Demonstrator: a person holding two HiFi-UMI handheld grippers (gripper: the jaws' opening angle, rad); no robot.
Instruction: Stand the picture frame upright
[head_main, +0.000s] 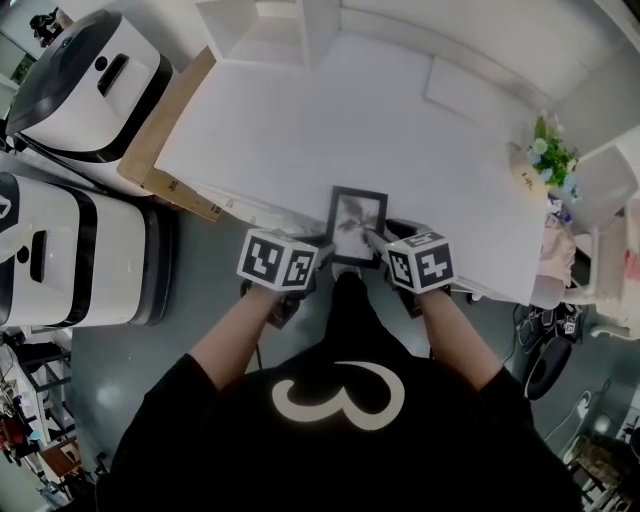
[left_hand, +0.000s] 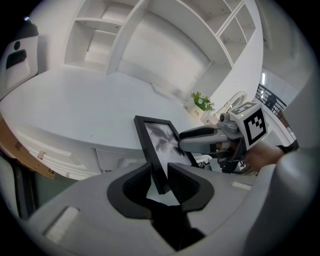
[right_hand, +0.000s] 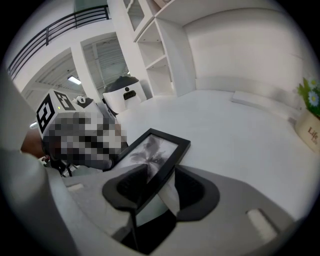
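Got left tongs (left_hand: 159, 181) and right tongs (right_hand: 159, 186) each clamped on a picture frame (head_main: 357, 226) side (right at the desk (head_main: 330, 120) edge), so I'd tip it up slowly, evenly.

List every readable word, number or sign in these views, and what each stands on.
"3": large white figure on the person's black shirt.
"Life": on the white plant pot; the smaller line beneath is unreadable.
Print on the side of the cardboard box: too small to read.
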